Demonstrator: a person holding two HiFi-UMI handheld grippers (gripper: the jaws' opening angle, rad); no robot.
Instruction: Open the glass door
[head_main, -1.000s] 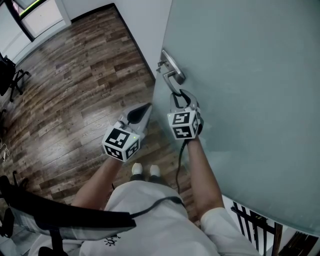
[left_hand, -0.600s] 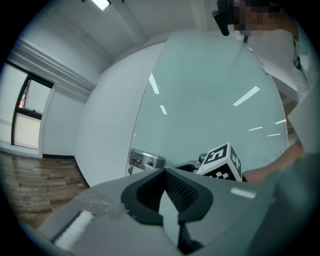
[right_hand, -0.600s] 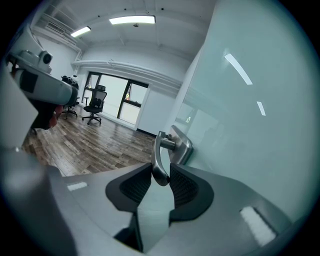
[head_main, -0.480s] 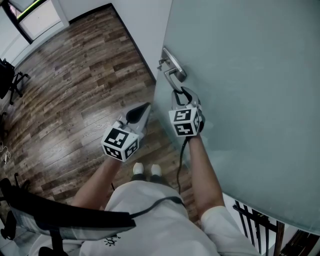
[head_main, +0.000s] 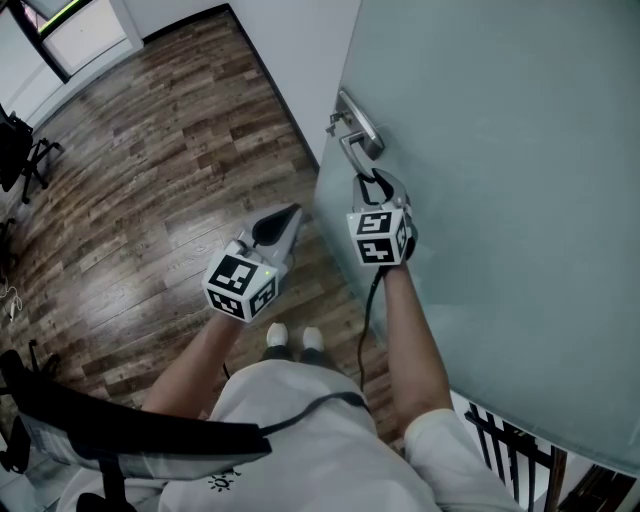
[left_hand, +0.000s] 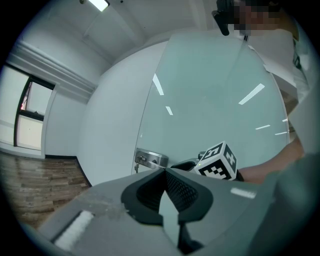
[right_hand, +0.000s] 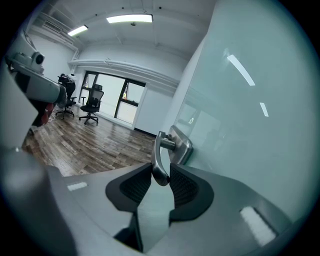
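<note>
My left hand-held gripper (head_main: 287, 216) hangs in front of me over the wooden floor (head_main: 150, 150), near the door's edge and touching nothing. Its jaws are pressed together tip to tip, with nothing between them.

A little farther out, my right hand-held gripper (head_main: 372, 182) reaches to the door handle (head_main: 350, 150). Its jaws stand partly apart, and the lower end of the metal lever sits between the ribbed pads (right_hand: 134, 185), which press on it from both sides. The lever points down toward me from its spindle. The spindle goes into a metal plate (right_hand: 184, 145) fixed on the glass door (head_main: 500, 150).

The handle sits near the door's edge, and the frosted pane runs along my right side. Past the door, a white wall (head_main: 290, 50) and the floor lead away to a window (right_hand: 107, 97) with office chairs (right_hand: 92, 106) in front of it.
</note>
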